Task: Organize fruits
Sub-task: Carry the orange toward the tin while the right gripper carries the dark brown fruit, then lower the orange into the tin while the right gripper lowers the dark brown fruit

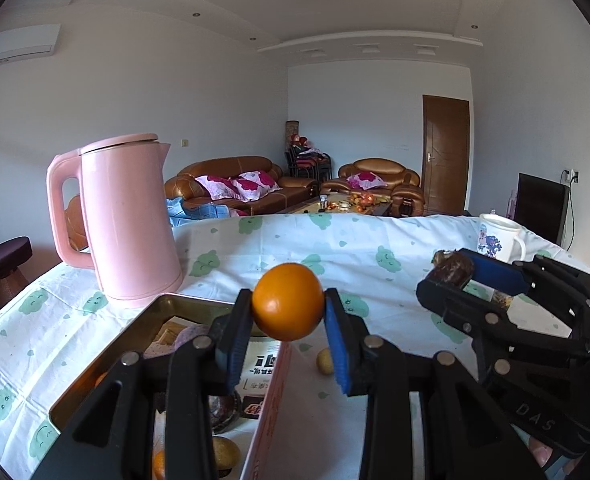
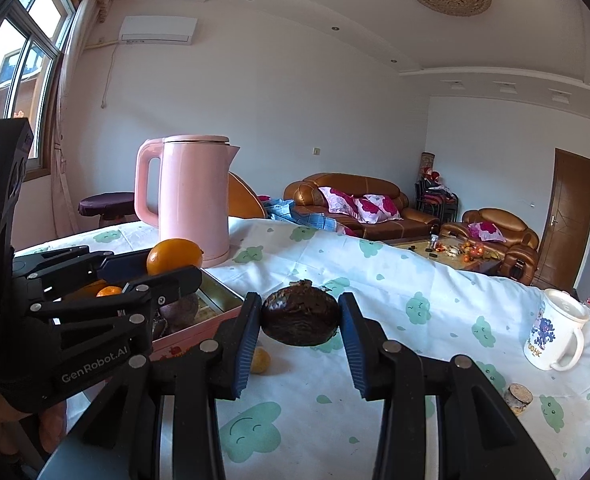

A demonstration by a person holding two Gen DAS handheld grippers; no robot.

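Orange fruit [image 1: 287,307] and dark wrinkled fruit [image 2: 301,317] both gripped, lifted.
My left gripper [image 1: 289,320] and right gripper [image 2: 300,322] carry them; the tin box [image 1: 107,354] on the left holds some, one small yellow fruit [image 1: 324,361] remains on the cloth.

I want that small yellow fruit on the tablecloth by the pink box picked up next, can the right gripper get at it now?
Probably not yet: the right gripper is shut on a dark brown fruit, so its jaws are full. The small yellow fruit lies uncovered on the tablecloth just below.

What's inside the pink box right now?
The pink box holds printed packets, a dark round fruit and small orange fruits. The left tool covers the rest.
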